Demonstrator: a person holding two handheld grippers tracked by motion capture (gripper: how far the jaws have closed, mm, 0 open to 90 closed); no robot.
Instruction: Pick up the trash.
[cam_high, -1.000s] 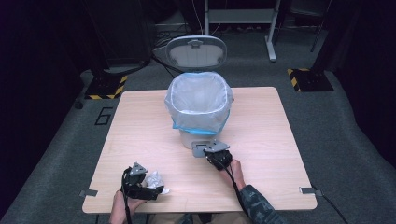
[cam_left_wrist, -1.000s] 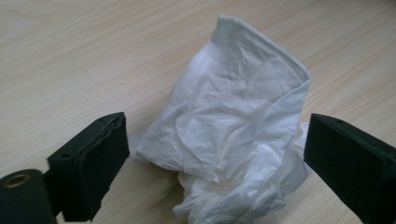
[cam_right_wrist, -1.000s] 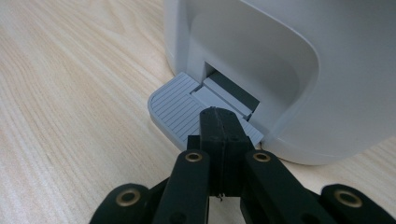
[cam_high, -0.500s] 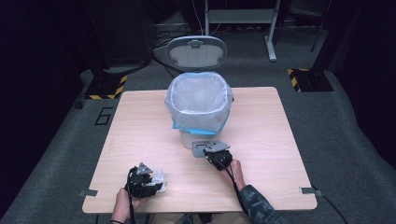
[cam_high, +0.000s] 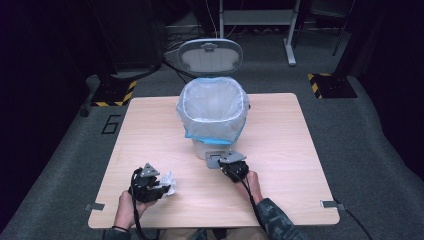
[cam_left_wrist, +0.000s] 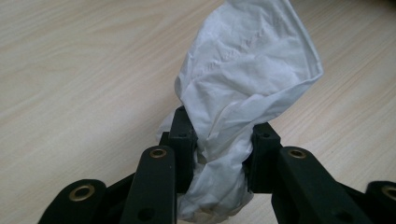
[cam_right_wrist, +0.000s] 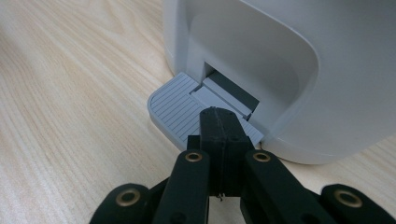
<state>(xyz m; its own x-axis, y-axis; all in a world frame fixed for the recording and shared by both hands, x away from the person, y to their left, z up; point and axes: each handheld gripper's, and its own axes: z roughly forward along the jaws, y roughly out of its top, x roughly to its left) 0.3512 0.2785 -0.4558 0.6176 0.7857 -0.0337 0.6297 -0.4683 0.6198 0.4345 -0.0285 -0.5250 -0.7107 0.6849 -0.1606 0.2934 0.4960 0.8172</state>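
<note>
Two hand-held grippers low in the high view, over a big wooden counter (cam_high: 150, 130).

Bin (cam_high: 212, 117) at the middle of the frame, lid (cam_high: 210, 55) standing up and open, white bag (cam_high: 192, 107) lining it. Nothing seen inside the bag.

Right hand-held gripper (cam_right_wrist: 219, 122) with jaws pressed together, holding nothing, tip resting on the grey pedal (cam_right_wrist: 175, 109) at the foot of the bin.

Left hand-held gripper (cam_left_wrist: 219, 140) at lower left of the high view, clamped on a crumpled white tissue (cam_left_wrist: 247, 70), near the counter's front edge and well apart from the bin.

Could go wrong: tip slipping off the ridged pedal, so lid dropping shut. Soft tissue sliding out of the jaws on the way up. Loose end catching on the bag rim and falling outside.
</note>
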